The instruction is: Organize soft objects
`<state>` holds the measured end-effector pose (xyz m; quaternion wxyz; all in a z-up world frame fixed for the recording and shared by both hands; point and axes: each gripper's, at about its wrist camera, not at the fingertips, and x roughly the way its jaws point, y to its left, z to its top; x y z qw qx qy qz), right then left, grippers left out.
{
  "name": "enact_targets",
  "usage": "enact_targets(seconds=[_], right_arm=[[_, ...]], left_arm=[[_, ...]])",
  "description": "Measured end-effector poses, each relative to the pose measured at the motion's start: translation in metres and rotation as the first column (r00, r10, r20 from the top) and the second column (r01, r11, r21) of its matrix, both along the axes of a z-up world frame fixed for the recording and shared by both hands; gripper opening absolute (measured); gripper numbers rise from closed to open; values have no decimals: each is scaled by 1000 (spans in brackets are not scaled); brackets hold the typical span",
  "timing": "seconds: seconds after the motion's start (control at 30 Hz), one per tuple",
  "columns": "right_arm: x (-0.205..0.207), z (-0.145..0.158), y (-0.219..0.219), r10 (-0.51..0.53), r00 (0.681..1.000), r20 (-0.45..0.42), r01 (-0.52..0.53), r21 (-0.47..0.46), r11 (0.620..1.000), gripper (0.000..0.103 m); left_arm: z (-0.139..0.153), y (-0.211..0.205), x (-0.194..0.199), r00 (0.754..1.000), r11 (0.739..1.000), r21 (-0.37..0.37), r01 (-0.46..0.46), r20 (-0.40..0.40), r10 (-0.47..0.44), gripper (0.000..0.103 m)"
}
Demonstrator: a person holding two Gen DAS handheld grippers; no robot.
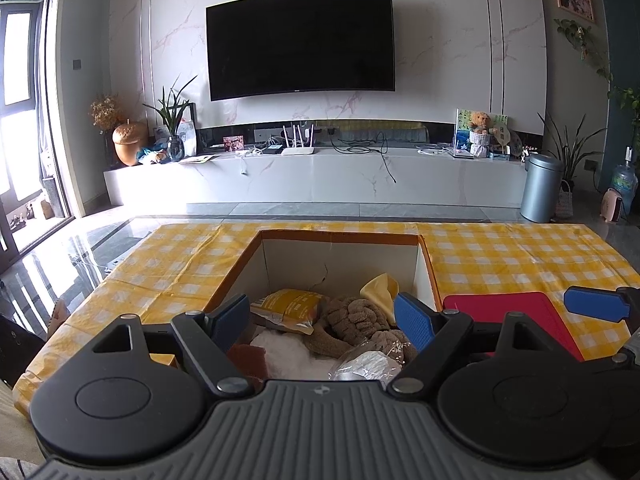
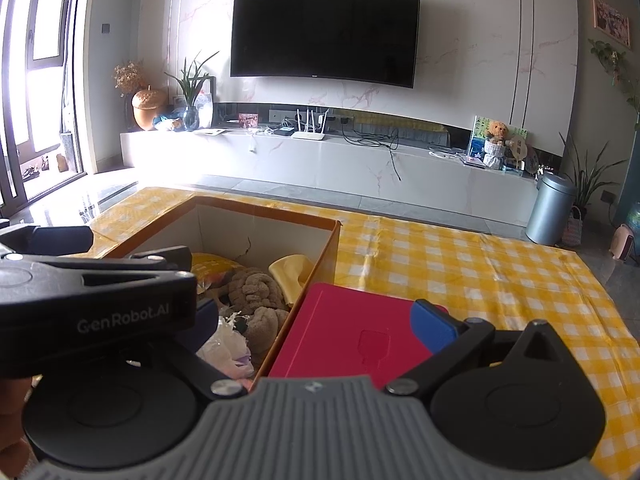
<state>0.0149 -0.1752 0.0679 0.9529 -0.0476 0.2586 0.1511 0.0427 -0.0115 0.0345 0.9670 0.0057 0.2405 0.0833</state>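
"GenRobot.AI" is printed in pale letters on the black body of the left tool [image 2: 200,312], seen side-on from the right wrist view. A faint mark under the television [image 1: 300,40] is too small to read.

The box [image 1: 340,238], orange outside and white inside, sits on the yellow checked surface [image 1: 520,252] straight ahead of the left tool [image 1: 322,320]. Inside lie a brown knitted plush [image 1: 356,316], a yellow cloth [image 1: 380,286], a yellow packet [image 1: 290,304], something white and fluffy [image 1: 280,350] and crinkled clear wrap [image 1: 368,364].

The left tool hovers over the box's near end, blue pads wide apart, gripping nothing. The right tool [image 2: 320,328] hangs over a red flat case [image 2: 348,336] beside the box, also spread wide and empty.
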Motion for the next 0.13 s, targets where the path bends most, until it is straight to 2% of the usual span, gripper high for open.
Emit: enact_targets(seconds=[0.13], right_arm=[[0, 0, 0, -3, 1000, -4, 3, -1, 1000, 100]], left_arm=[[-1, 1, 2, 1000, 1000, -7, -5, -8, 5, 96]])
